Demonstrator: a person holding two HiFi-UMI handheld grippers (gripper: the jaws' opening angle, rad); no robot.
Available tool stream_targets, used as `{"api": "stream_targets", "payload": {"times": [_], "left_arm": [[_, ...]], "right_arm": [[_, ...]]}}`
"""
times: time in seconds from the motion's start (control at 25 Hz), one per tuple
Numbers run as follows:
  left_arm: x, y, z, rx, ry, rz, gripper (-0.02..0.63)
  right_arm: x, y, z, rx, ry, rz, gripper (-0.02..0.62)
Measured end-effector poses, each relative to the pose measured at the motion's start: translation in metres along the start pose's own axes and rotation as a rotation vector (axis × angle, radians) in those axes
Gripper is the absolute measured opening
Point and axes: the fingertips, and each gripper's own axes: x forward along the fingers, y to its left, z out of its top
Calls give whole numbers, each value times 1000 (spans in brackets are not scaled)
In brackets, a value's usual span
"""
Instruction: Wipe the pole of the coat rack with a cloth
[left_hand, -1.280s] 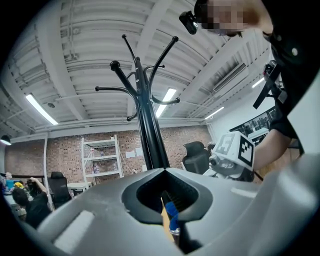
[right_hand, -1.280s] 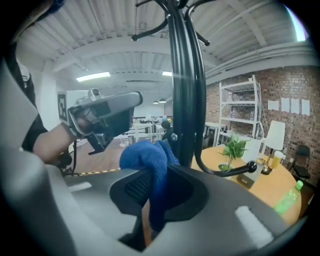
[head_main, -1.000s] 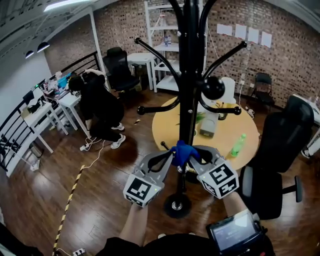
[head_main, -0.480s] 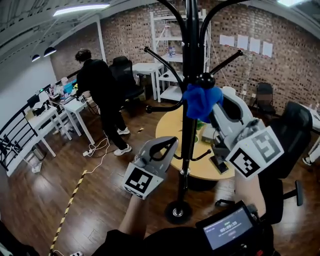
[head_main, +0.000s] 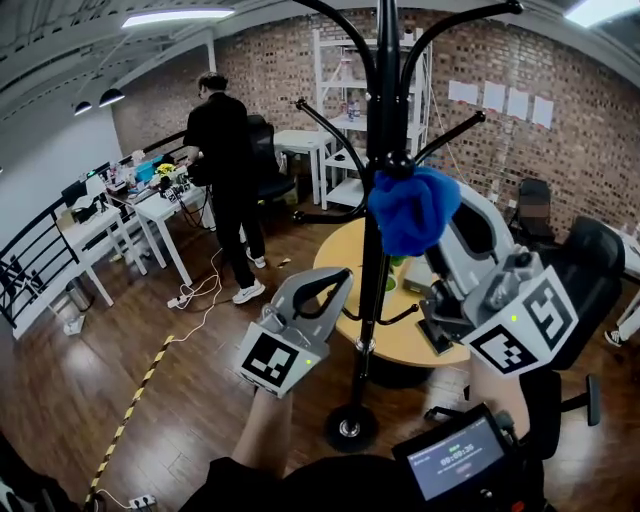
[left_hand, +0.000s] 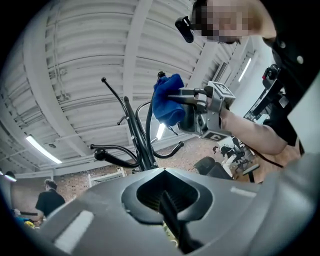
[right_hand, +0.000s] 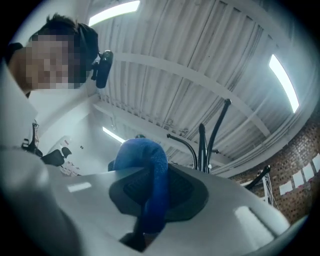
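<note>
Step in hand: wiping the upper stretch of the tall black metal pole (head_main: 377, 250) of the coat rack.

The right gripper (head_main: 435, 228) is pinching a bunched, fluffy blue cloth (head_main: 412, 208), jaws clamped on its lower fold, with most of the wad bulging out past the tips. The cloth is sitting high on the pole, on its right side, just under the collar where the curved black hook arms (head_main: 455, 125) are branching off. It looks to be touching the pole, though contact is hard to confirm from the head view.

The left gripper (head_main: 336, 281) is hovering just left of the pole, lower than the cloth. Its jaws are pressed together with nothing between them.

To do it well, judging from this:
- Wrap the loose wad partly round the pole so more than one side is getting cleaned.
- Keep steady sideways pressure and stroke along the pole, working down toward the round black base (head_main: 348, 428).
- Steer clear of the hook arms, since the fluffy cloth could be snagging on their ball ends.
- The rack looks top-heavy, so the left gripper could be bracing the pole against tipping.

The pole is looking slim, glossy and upright. Lower hook arms are curling out from it at mid-height. Behind the pole, a round yellow wooden table (head_main: 335, 250) is standing.
</note>
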Motion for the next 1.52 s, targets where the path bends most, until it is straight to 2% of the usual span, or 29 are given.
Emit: {"api": "stream_targets", "payload": {"times": [0.08,0.2,0.32,0.44,0.52,0.64,0.8,0.92,1.04,1.12,1.24,1.36,1.44,1.52], "left_arm": [[-2,1,-6,-16,9,22,4],[-9,-1,-26,-55,39,64,3],[-14,-1,-53,-91,105,87,3],[-20,-1,-77,-100,184,99,3],[-21,-1,-86,-95,219,94,3],[-9,-8,-97,-75,238,40,3],[4,-4,-106,-95,167,-21,3],[11,12,-111,-108,97,-90,3],[31,24,-113,-122,0,-251,3],[33,35,-115,-106,-52,-371,3],[6,52,-121,-79,-80,-516,3],[-10,55,-120,-200,-145,-611,3],[-12,58,-114,-291,-179,-637,3],[-14,60,-106,-330,-198,-656,3]], "right_arm": [[-1,-6,-38,15,91,-24,52],[-16,-10,-120,28,266,-80,52],[-34,-7,-185,81,377,-107,52],[-49,-1,-231,103,472,-100,52],[-55,6,-250,121,507,-86,52],[-63,8,-264,137,512,-90,52],[-64,13,-273,144,505,-92,52],[-54,14,-272,122,502,-134,52],[-44,0,-266,68,497,-274,52],[-36,-2,-264,38,480,-411,52],[-28,10,-266,7,467,-626,52],[-32,23,-269,-27,505,-796,52],[-30,29,-268,-59,541,-853,52],[-26,34,-262,-92,568,-880,52]]}}
